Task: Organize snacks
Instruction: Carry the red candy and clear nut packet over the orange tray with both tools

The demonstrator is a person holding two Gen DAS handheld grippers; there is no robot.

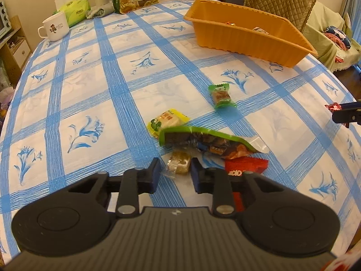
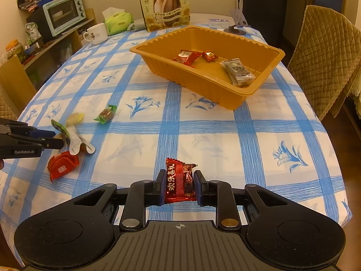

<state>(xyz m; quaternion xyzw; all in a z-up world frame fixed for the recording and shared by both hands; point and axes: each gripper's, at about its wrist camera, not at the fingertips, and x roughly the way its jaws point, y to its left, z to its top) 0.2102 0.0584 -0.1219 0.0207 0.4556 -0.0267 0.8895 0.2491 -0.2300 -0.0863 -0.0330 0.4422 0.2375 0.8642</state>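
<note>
Red snack [image 2: 179, 180] between right tool [image 2: 179, 186] pads

Each gripper [image 1: 174, 171] [image 2: 179, 184] is black plastic with dark blue pads [image 2: 160, 187], round side discs, silver pivot screws and a ribbed grey base.

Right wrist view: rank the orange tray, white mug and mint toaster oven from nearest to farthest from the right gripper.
1. Orange tray, mid-table, ahead and slightly right of the right gripper.
2. White mug, far left end of the table.
3. Mint toaster oven, on the shelf beyond the table's left edge.
</note>
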